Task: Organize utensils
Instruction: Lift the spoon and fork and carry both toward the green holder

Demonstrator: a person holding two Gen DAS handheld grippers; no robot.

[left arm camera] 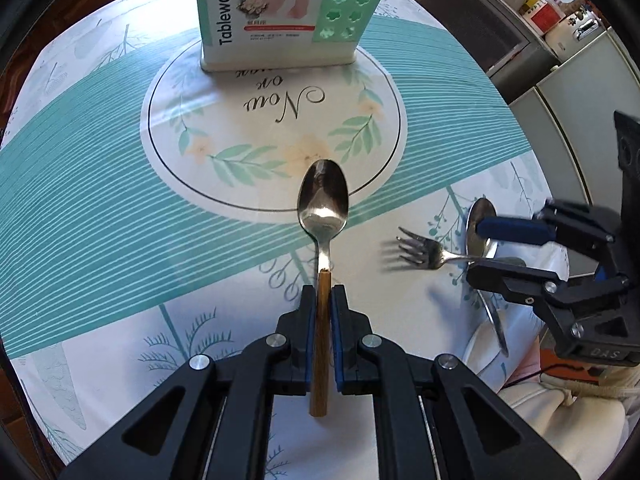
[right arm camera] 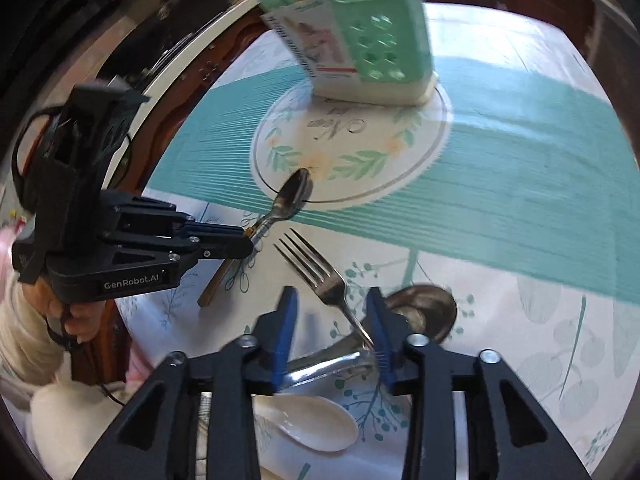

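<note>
Well apart: fork [right arm camera: 320, 270], table edge [right arm camera: 180, 92].

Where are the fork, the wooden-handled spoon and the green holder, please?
fork [right arm camera: 326, 280]: right wrist view, base of tines.
wooden-handled spoon [left arm camera: 324, 196]: left wrist view, bowl.
green holder [left arm camera: 348, 4]: left wrist view, perforated side.

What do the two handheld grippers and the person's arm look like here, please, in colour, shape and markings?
Both grippers, the left gripper and the right gripper, are black plastic linkages with silver pivot bolts and blue finger pads. In the right wrist view the left gripper's body carries white GenRobot.AI lettering and a thin black cable. The hand holding it is bare, in a cream sleeve.
</note>
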